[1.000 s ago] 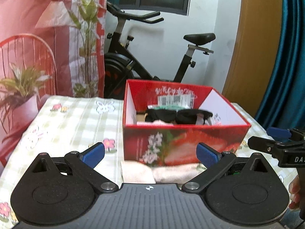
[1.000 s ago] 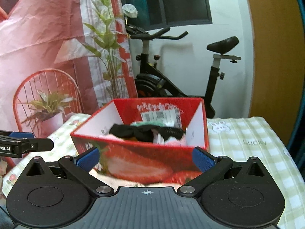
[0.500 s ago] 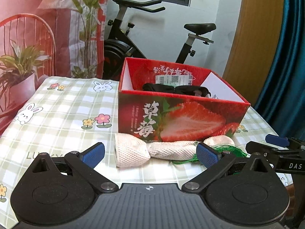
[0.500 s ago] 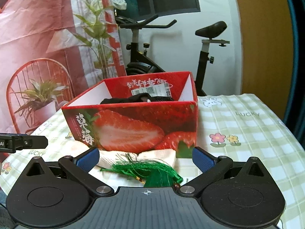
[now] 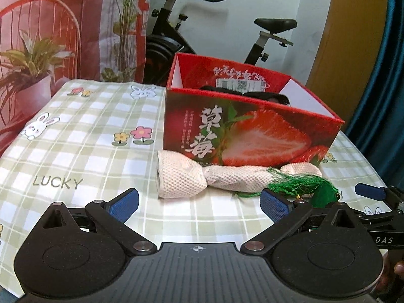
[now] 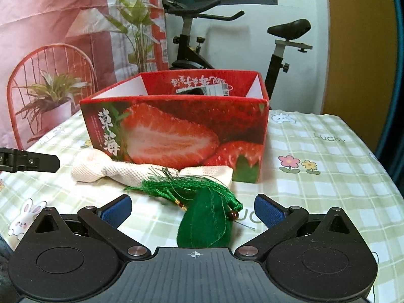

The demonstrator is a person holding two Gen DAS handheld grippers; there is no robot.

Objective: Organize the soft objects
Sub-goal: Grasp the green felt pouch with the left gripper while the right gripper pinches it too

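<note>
1. The inside of the strawberry box [image 5: 250, 136] is mostly hidden by its front wall. Only the top of some dark soft things [image 5: 252, 94] shows over the rim, and I cannot tell what they are.
2. In the right wrist view, the lower end of the green felt leaf [image 6: 204, 223] is cut off by the body of the tongs. In the left wrist view the leaf is half hidden behind the right finger.
3. The white mesh cloth [image 5: 202, 176] lies twisted on the desk [image 5: 88, 151], touching the front of the box. Its right end is partly covered by the green tassel [image 6: 186, 185].
4. The left tongs [image 5: 199, 202] are wide open and hold nothing. The cloth lies at 12 o'clock from them, just ahead of the gap between the blue pads [image 5: 125, 203].
5. The right tongs [image 6: 193, 209] are also wide open and empty. The green leaf lies on the desk between the two fingers; I cannot tell if it touches them.
6. In the left wrist view, the right tongs appear at 3 o'clock, partly cut off by the frame edge.
</note>
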